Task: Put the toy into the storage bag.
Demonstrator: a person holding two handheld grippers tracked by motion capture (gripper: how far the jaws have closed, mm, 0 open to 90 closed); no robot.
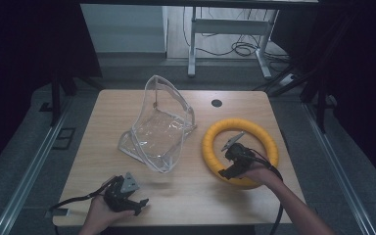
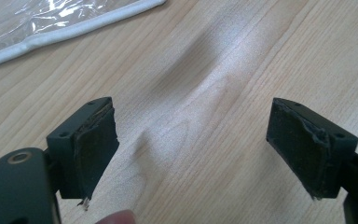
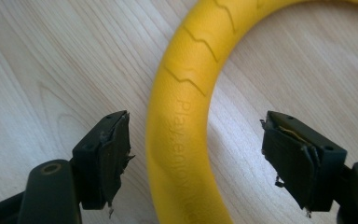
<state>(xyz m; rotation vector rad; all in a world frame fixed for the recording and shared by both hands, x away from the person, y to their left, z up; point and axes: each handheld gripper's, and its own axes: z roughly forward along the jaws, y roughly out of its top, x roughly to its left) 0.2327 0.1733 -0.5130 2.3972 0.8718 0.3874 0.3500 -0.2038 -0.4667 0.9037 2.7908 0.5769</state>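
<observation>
The step in hand appears to be the approach to a grasp on the yellow ring (image 1: 240, 151), which lies flat on the right half of the counter (image 1: 186, 196), just beside the clear plastic bag (image 1: 160, 128) standing open at the counter's middle. The right hand-held gripper (image 1: 231, 159) is positioned over the near-left arc of the ring; in the right gripper view its jaws stand wide apart, one to either side of the ring's tube (image 3: 182, 135), neither pad touching it. The tube sits nearer the left pad than the right. The next move, as judged, calls for centring the tube between the pads, lowering until the pads bracket its full thickness, then closing firmly, since the rounded, smooth surface may slip under a shallow bite. The right forearm enters from the bottom right of the high view and angles inward, wrist bent so the gripper points toward the counter's left. The left hand-held gripper (image 1: 127, 193) rests low near the front-left edge of the counter, well apart from the ring; its jaws are likewise spread wide over bare wood, holding nothing, with the bag's white edge (image 2: 70, 30) ahead of it.
</observation>
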